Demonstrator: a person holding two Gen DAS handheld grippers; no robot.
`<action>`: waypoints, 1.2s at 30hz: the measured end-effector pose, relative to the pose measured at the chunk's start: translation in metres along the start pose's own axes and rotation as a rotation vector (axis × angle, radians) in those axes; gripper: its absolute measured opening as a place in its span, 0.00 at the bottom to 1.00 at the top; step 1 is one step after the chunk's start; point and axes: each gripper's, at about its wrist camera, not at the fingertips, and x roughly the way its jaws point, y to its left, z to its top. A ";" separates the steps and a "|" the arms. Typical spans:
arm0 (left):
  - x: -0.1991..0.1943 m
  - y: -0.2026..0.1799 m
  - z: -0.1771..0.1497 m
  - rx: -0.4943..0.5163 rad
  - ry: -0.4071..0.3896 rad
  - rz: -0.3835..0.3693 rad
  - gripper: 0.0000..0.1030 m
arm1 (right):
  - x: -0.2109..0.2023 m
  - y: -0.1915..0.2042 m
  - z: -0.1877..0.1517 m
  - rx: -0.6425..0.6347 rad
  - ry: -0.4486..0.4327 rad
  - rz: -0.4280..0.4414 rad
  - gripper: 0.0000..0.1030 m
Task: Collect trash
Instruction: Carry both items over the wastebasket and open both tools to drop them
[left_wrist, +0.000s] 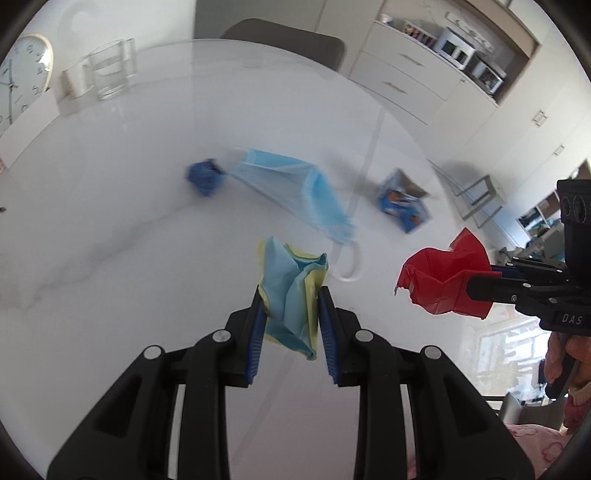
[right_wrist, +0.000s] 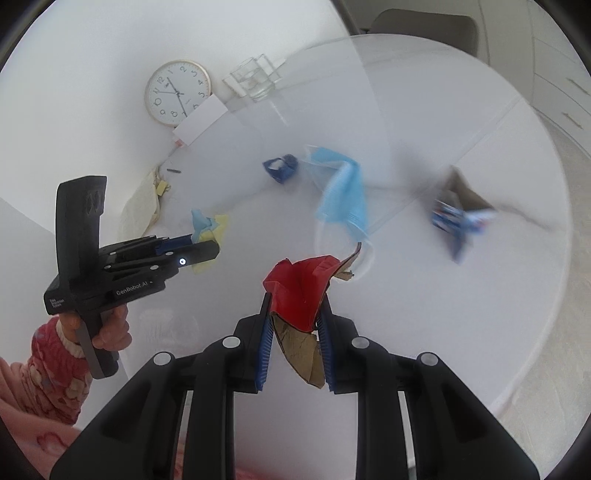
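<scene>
My left gripper (left_wrist: 290, 291) is shut on a crumpled blue and yellow paper wad (left_wrist: 291, 291), held above the white table (left_wrist: 110, 221). My right gripper (right_wrist: 295, 299) is shut on a torn piece of red and brown cardboard (right_wrist: 301, 295), also lifted off the table. Each gripper shows in the other view: the right gripper (left_wrist: 469, 284) with the red cardboard (left_wrist: 443, 280) at the right, the left gripper (right_wrist: 207, 240) with the paper wad (right_wrist: 208, 225) at the left. On the table lie a light blue face mask (left_wrist: 295, 184), a small dark blue crumpled scrap (left_wrist: 205, 177) and a blue snack box (left_wrist: 402, 203).
Glass cups (left_wrist: 110, 70) and a round wall clock (left_wrist: 22, 81) stand at the table's far left. A chair (left_wrist: 284, 40) is behind the table and white cabinets (left_wrist: 406, 74) at the right. A hand in a pink sleeve (right_wrist: 55, 354) holds the left gripper. A cream bag (right_wrist: 140, 206) lies at the table's left edge.
</scene>
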 end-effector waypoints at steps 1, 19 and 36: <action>0.002 -0.015 -0.002 0.009 0.005 -0.020 0.27 | -0.010 -0.008 -0.007 0.007 -0.002 -0.017 0.23; 0.040 -0.228 -0.028 0.157 0.088 -0.110 0.27 | -0.061 -0.163 -0.106 0.098 0.082 -0.220 0.75; 0.073 -0.319 -0.044 0.267 0.148 -0.105 0.30 | -0.127 -0.203 -0.117 0.146 -0.030 -0.290 0.97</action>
